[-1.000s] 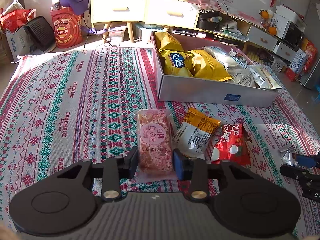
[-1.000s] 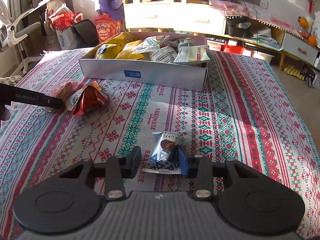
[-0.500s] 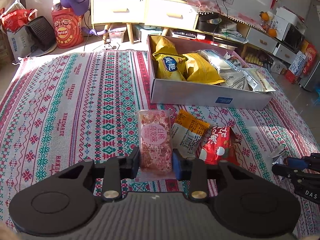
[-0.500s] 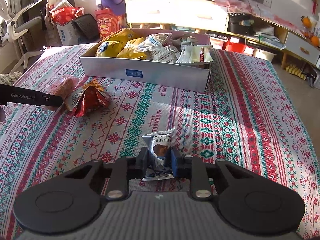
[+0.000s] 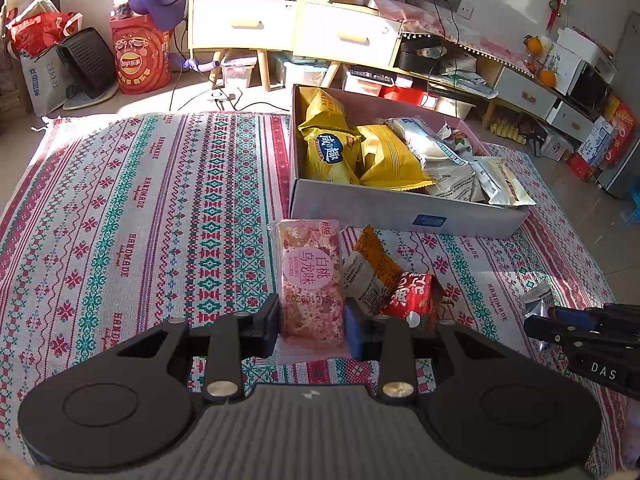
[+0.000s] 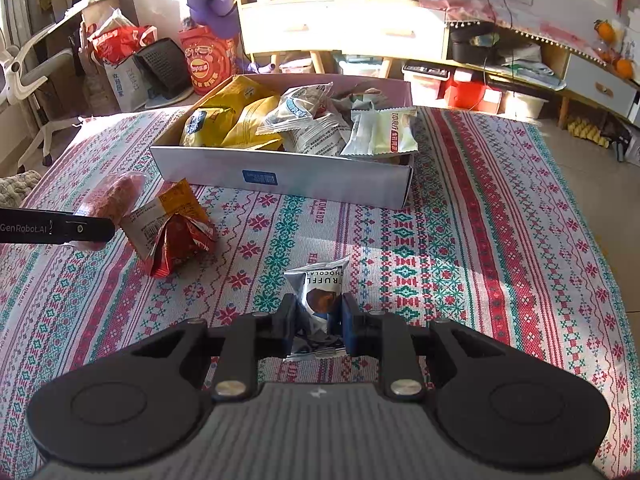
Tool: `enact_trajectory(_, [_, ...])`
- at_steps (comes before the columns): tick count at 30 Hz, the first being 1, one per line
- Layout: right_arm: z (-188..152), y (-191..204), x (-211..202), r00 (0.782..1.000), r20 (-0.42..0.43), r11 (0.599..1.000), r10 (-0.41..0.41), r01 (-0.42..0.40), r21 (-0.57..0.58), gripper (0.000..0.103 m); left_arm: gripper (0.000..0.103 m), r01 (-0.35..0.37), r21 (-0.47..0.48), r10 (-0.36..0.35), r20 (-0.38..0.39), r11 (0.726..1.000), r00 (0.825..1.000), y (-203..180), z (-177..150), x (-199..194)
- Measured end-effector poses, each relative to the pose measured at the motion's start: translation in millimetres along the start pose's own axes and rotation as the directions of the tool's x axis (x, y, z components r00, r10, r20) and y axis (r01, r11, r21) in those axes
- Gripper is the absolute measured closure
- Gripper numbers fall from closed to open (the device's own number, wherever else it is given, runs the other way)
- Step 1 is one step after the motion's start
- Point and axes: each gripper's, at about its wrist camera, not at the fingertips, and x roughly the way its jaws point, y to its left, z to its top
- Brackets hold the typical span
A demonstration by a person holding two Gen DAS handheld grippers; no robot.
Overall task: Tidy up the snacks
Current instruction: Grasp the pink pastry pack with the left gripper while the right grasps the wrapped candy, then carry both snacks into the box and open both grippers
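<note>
Now that the right gripper [image 6: 319, 326] has closed its jaws since a second ago, the silver truffle packet [image 6: 320, 292] is pinched between its pads rather than lying loose between them. Meanwhile the left gripper [image 5: 311, 326] keeps its clamp on the pink snack bar [image 5: 310, 276], with no change in width. Both items sit just above the patterned cloth [image 5: 120, 220], short of the grey box [image 5: 400, 210]. Two packets [image 6: 172, 228] remain beside the bar. Judgement: both pickups secured; transfer to the box follows.

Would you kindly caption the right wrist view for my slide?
Right gripper shut on a chocolate packet above the patterned cloth, snack box ahead.
</note>
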Motion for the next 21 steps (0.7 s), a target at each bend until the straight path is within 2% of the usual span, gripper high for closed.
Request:
enact_trajectory(10, [47,-6,7,0.997,0.048,0.991,0.054,-0.059,0.121,0.082,0.064,0.028,-0.049,-0.026,0.055,0.998,0.998,-11,30,1])
enact_trajectory(21, [74,-14,29,0.992,0.105,0.976,0.072,-0.092,0.197,0.082,0.064,0.058,-0.122,-0.048,0.090,0.991,0.995,-22,55,18])
